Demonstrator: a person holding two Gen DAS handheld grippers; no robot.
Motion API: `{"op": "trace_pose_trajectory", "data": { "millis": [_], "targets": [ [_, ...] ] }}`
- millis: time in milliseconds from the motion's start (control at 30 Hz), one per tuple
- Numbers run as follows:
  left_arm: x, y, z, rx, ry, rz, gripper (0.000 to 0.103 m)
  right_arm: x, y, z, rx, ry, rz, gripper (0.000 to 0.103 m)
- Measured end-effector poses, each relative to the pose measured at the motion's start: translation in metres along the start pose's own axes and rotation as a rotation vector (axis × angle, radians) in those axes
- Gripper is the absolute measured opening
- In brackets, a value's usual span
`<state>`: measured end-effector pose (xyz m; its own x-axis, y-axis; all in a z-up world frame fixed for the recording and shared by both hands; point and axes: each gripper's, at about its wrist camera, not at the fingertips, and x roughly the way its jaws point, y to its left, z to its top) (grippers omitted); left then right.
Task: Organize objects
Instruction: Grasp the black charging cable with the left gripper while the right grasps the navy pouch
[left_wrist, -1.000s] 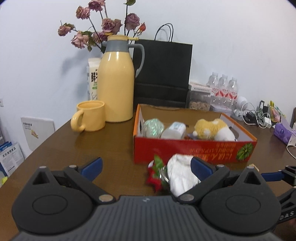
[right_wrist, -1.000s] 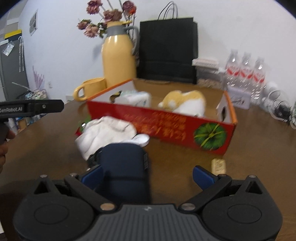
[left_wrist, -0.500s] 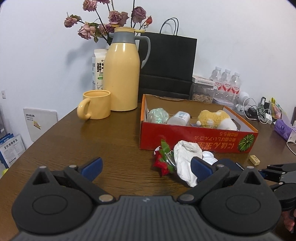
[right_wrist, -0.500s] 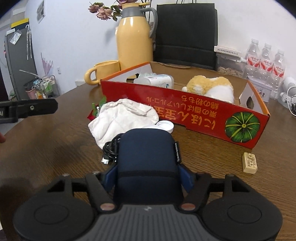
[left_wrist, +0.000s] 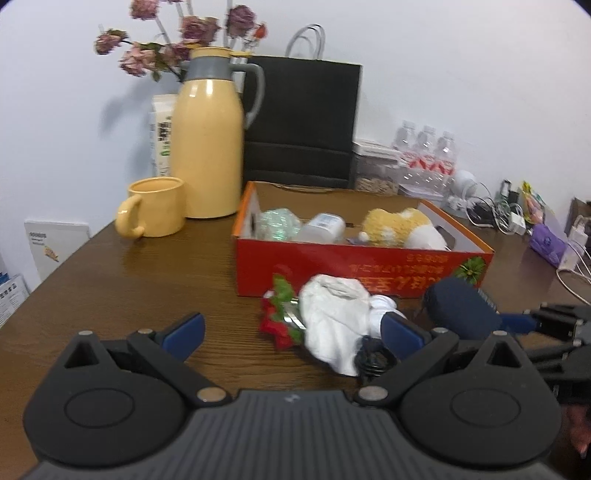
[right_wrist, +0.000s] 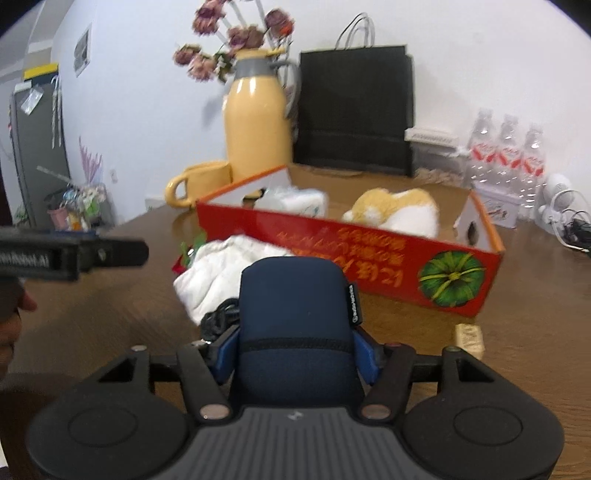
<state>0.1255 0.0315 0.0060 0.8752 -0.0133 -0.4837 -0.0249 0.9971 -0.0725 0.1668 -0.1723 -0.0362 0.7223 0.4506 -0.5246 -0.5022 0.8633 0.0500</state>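
My right gripper (right_wrist: 295, 354) is shut on a dark blue pouch (right_wrist: 295, 317) and holds it above the table, in front of the red cardboard box (right_wrist: 369, 254). The pouch also shows in the left wrist view (left_wrist: 458, 310). The box (left_wrist: 332, 262) holds a yellow plush toy (left_wrist: 395, 225), a white bottle (left_wrist: 321, 227) and a shiny green ball (left_wrist: 277, 225). A white cloth (left_wrist: 332, 317), a red and green flower (left_wrist: 279, 317), a black cable (left_wrist: 369, 354) and a white lid lie before the box. My left gripper (left_wrist: 291, 332) is open and empty, near the cloth.
A yellow jug (left_wrist: 210, 147) with dried roses, a yellow mug (left_wrist: 155, 212) and a black paper bag (left_wrist: 299, 122) stand behind the box. Water bottles (left_wrist: 424, 151) and cables (left_wrist: 495, 214) are at the back right. A small tan block (right_wrist: 469, 336) lies near the box corner.
My right gripper closed on the blue pouch and has lifted it off the table toward the box. My left gripper stayed open and shifted slightly.
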Motion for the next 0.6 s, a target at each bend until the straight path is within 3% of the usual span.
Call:
{"op": "trace_pose_trajectory", "data": {
  "millis": [267, 467, 600],
  "targets": [
    [0.029, -0.046, -0.012, 0.098, 0.058, -0.068, 0.102, -0.008, -0.039, -0.004, 0.042, -0.024, -0.137, 0.062],
    [0.045, -0.069, -0.018, 0.156, 0.076, -0.094, 0.074, -0.007, -0.045, -0.009, 0.049, -0.027, -0.146, 0.062],
    [0.053, -0.073, -0.02, 0.166, 0.099, -0.088, 0.064, -0.004, -0.043, -0.011, 0.039, -0.026, -0.14, 0.062]
  ]
}}
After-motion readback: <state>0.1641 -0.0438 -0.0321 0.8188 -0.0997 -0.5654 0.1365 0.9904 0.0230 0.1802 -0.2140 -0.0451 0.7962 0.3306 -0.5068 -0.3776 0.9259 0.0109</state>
